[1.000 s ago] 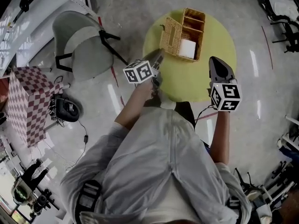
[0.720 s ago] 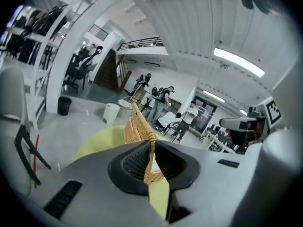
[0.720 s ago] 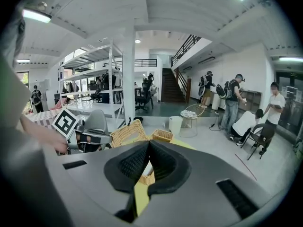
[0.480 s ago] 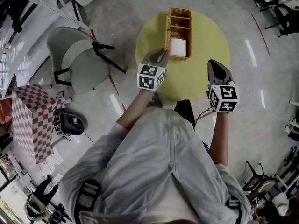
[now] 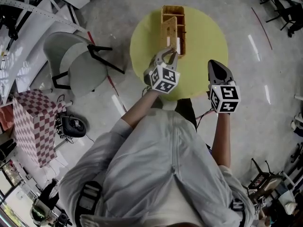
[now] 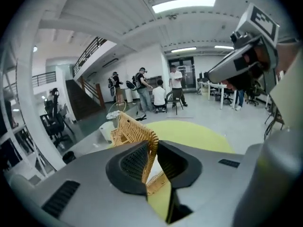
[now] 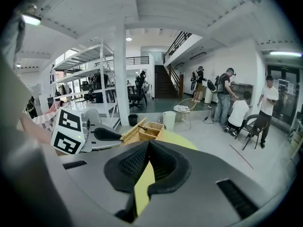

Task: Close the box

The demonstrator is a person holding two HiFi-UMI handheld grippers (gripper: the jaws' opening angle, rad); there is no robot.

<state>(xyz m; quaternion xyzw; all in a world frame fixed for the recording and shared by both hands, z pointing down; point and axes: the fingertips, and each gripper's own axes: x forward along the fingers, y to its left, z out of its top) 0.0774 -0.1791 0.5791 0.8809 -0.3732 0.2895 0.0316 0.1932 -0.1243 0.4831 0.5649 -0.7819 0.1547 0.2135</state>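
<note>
The left gripper (image 6: 152, 150) has its jaws opening. The rim of the woven tan wicker lid (image 6: 132, 129) stands between the pads, with a sliver of space on the right pad's side. In the head view this gripper (image 5: 166, 56) sits at the near end of the oblong tan wicker box (image 5: 173, 9). The lid (image 5: 170, 30) stands up on edge along the box's left side, so the box is not closed. The box rests on the far left part of the round yellow worktop (image 5: 203, 37).

The right gripper (image 7: 149, 148) has its jaws together at the tips and holds nothing. It hovers over the worktop's near right edge (image 5: 217, 67), well apart from the box. A grey chair (image 5: 75, 60) stands on the floor left of the worktop.
</note>
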